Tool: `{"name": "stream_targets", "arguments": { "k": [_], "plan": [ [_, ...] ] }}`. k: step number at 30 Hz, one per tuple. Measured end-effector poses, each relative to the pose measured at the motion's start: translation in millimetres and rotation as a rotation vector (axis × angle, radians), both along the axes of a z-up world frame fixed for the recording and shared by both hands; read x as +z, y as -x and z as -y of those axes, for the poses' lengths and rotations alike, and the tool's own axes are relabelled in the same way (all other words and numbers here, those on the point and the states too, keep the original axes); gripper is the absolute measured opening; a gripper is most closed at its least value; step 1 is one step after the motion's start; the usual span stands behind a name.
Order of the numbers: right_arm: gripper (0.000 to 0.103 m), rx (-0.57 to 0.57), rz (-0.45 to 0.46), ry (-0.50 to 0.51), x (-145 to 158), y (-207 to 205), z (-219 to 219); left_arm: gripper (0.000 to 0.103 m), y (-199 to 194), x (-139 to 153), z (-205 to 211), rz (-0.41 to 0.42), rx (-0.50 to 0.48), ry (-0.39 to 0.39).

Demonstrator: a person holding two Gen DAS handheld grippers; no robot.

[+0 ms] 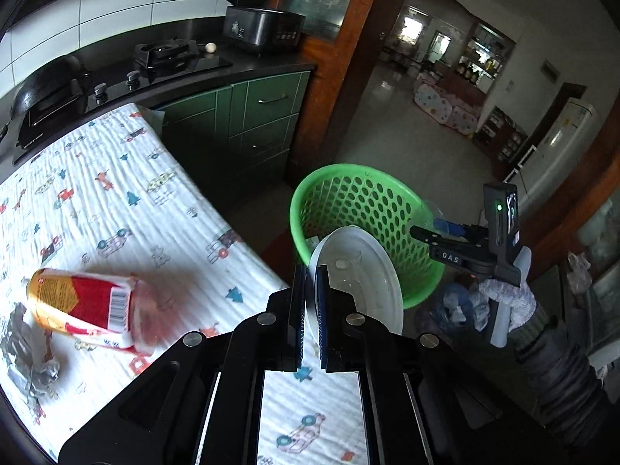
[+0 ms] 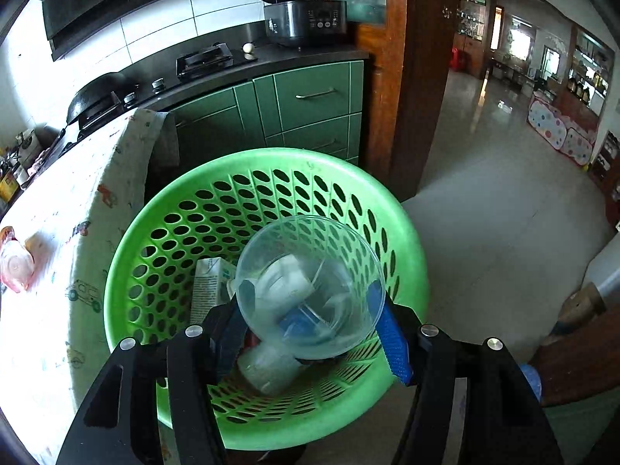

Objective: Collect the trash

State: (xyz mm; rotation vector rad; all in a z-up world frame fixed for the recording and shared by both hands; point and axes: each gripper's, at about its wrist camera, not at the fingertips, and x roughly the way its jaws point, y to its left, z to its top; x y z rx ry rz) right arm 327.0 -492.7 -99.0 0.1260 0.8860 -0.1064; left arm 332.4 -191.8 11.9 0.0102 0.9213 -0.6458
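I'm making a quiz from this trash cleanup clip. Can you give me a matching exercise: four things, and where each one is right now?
Things:
1. white lid
2. clear cup
3. red and yellow wrapper
4. carton

Places:
A. lying on the tablecloth
B. inside the green basket
C. pinched in the left tongs
D. held in the right tongs over the basket

Pairs: 1-C, 2-D, 3-A, 4-B
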Motion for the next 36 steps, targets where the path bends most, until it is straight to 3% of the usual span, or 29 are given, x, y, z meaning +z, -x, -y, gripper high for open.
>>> {"name": "stream_targets", "arguments": {
  "k": [6,20,28,36],
  "plan": [
    [0.069,0.006,0.028,-0.004,4,12,8,0.004,-20,-5,45,-0.011,-0.032,-0.001],
    [0.076,0.006,0.126,-0.029,29,56,24,0.005,-46,-47,130,-0.076,-0.071,-0.075],
    [0.076,0.019,0.121,-0.045,26,66,21,0.007,-44,-68,145,-0.109,-0.078,-0.094],
    [0.076,0.025,0.129,-0.045,30,72,13,0.012,-42,-68,139,-0.124,-0.082,-0.060]
  ]
}}
